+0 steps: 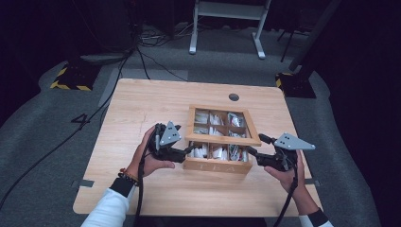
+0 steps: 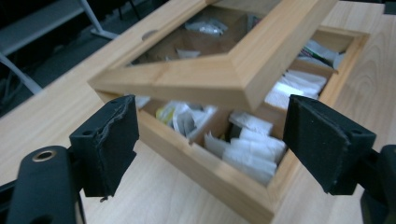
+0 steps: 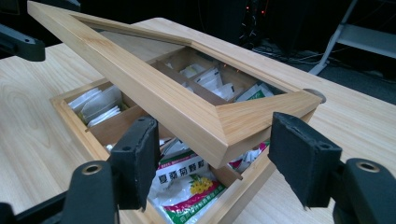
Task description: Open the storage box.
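Note:
A wooden tea box (image 1: pixel 217 166) marked TEA stands in the middle of the table, its compartments filled with tea bags (image 2: pixel 252 149). Its glass-paned lid (image 1: pixel 222 139) is tilted up at the front edge. My left gripper (image 1: pixel 190 150) is at the box's front left corner. In the left gripper view its jaws stand open on either side of the raised lid corner (image 2: pixel 224 79). My right gripper (image 1: pixel 249 151) is at the front right corner, open around the other lid corner (image 3: pixel 187 112). Below that corner lies a green and red packet (image 3: pixel 187 186). What holds the lid up is not clear.
The wooden table (image 1: pixel 142 104) has a round cable hole (image 1: pixel 233 97) behind the box. On the floor beyond stand a white frame (image 1: pixel 227 19), loose cables (image 1: pixel 142 56) and bases marked with black and yellow tape (image 1: pixel 71 80).

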Available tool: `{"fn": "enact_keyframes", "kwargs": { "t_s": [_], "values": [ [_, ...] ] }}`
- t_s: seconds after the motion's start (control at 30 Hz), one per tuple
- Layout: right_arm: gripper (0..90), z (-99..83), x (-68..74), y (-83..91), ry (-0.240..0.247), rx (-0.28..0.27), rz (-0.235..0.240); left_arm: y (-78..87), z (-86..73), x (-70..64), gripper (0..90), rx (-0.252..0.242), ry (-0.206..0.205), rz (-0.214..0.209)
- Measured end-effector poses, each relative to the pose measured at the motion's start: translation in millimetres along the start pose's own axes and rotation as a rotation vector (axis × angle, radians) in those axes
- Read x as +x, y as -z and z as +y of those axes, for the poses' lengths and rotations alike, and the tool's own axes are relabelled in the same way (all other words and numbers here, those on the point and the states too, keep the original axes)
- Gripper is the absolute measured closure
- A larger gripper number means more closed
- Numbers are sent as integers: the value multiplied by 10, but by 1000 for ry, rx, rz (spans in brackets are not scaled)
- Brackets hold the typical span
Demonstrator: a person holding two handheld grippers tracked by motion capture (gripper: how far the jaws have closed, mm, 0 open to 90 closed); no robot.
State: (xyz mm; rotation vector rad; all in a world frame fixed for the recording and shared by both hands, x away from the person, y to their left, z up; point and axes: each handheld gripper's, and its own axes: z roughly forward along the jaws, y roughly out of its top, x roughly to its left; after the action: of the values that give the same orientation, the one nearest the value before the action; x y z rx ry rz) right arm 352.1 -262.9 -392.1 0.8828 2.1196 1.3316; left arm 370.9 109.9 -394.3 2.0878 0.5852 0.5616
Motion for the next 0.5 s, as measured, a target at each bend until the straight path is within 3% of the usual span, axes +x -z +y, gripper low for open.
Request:
{"fn": "enact_keyframes", "kwargs": {
  "t_s": [0.2, 0.5],
  "values": [
    [341, 43, -13, -10, -1, -9, -9, -81, 117, 14, 215, -26, 2, 2],
    [346, 93, -25, -7, -12, -26, -18, -88, 226, 40, 265, -59, -28, 33]
  ]
}}
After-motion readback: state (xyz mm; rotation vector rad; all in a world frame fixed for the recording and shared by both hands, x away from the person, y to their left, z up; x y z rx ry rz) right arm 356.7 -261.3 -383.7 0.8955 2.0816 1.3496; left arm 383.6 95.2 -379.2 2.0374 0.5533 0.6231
